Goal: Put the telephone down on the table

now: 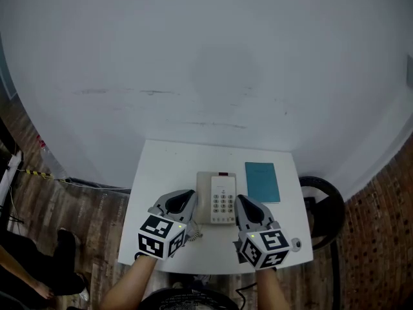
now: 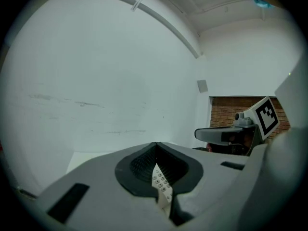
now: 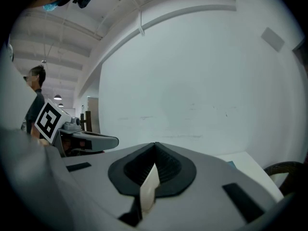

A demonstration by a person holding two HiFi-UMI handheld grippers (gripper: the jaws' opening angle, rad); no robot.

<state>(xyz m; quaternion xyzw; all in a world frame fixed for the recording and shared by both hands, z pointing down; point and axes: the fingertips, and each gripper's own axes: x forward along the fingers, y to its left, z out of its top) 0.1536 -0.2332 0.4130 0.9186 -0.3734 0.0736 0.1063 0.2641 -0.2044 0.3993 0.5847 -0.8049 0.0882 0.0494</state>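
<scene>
Cream plastic desk telephone (image 1: 218,199) with a grey-button keypad (image 2: 161,186) and the handset along its left side is over the near half of the small white square counter (image 1: 169,166), pinched from both sides. I cannot tell whether its base touches the counter. The grey left claw (image 1: 191,205) with black ribbed pads is closed on the telephone's left edge. In the left gripper view its jaws meet at the tips, with a sliver of keypad clamped between the pads. The right claw (image 1: 241,206), same build, is closed on the telephone's right edge. In the right gripper view its jaws are together on a thin cream strip of the casing. Both claws point away from the person toward the plain white wall (image 1: 213,63), with the black-and-white marker cubes (image 1: 158,236) nearest the camera and bare forearms at the bottom edge. Each gripper view catches the other claw across the telephone. A flat teal rectangular booklet (image 1: 262,181) lies on the counter just beside the telephone's right side, toward the far right corner, not touching either claw. A black round ring-shaped object (image 1: 324,202) stands on the floor close to the counter's right edge. There is dark wood plank floor (image 1: 64,205) to the left and a brick-pattern surface to the right.
</scene>
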